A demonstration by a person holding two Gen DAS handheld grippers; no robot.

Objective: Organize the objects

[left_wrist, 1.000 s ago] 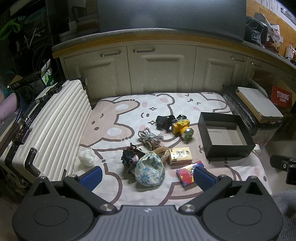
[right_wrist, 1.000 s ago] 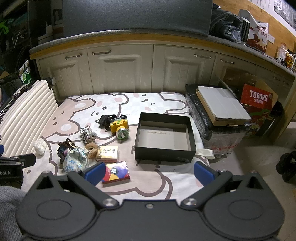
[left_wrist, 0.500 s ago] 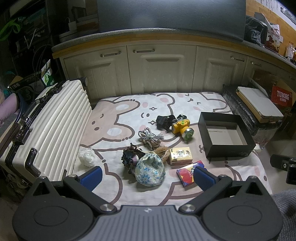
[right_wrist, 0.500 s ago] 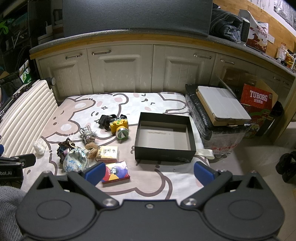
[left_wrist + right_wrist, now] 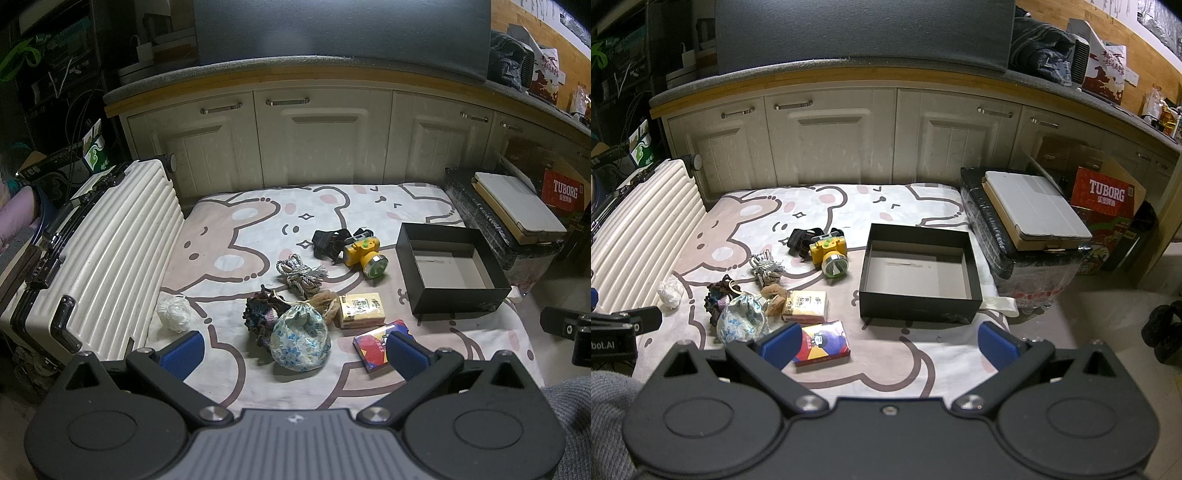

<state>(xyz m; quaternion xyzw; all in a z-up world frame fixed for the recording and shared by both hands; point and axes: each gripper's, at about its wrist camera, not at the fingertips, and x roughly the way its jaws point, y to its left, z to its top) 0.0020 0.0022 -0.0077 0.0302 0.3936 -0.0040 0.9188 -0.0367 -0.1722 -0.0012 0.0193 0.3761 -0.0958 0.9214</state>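
An empty black box (image 5: 452, 272) (image 5: 918, 273) sits on the right of a bear-print mat (image 5: 236, 236). Left of it lie a yellow headlamp (image 5: 364, 254) (image 5: 831, 254), a rope bundle (image 5: 301, 275), a dark knit piece (image 5: 260, 314), a floral pouch (image 5: 300, 339) (image 5: 740, 321), a yellow pack (image 5: 362, 310) (image 5: 805, 306), a red card box (image 5: 376, 345) (image 5: 823, 343) and a white ball (image 5: 173, 314). My left gripper (image 5: 293, 352) is open and empty, held back above the mat's near edge before the pouch. My right gripper (image 5: 888, 343) is open and empty, near the black box's front.
A white ribbed suitcase (image 5: 96, 258) lies along the mat's left side. Cream cabinets (image 5: 325, 136) close the back. A black wrapped crate with a flat board on it (image 5: 1027, 221) and a red Tuborg carton (image 5: 1108, 195) stand to the right.
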